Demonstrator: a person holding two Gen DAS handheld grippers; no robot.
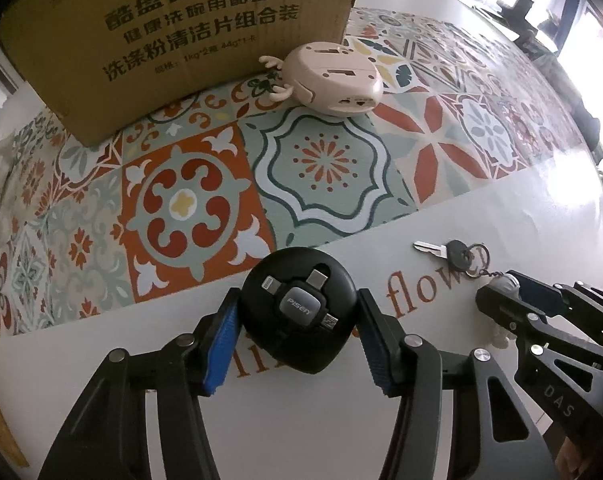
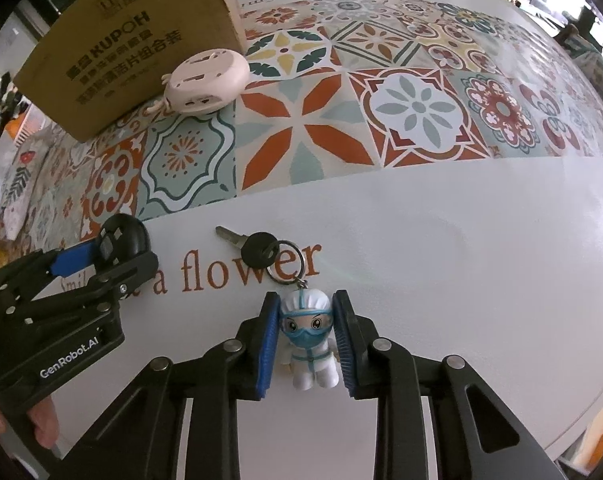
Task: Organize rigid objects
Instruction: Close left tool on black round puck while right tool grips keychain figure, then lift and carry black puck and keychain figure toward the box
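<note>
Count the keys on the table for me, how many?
1. The key lies on the white tablecloth over the word "flower", on a ring with a little figure between the right gripper's pads.

Cable reel and keychain, lower frame

Round black cable reel lies flat at lower centre; white masked figurine, ringed to a black-headed key, lies face-up at lower centre.

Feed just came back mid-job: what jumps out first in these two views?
Both grippers are closed on things on the white tablecloth: the left gripper on a black round cable reel, the right gripper on a masked figurine keychain with its key. Behind, a beige antlered gadget sits against a cardboard box.
</note>
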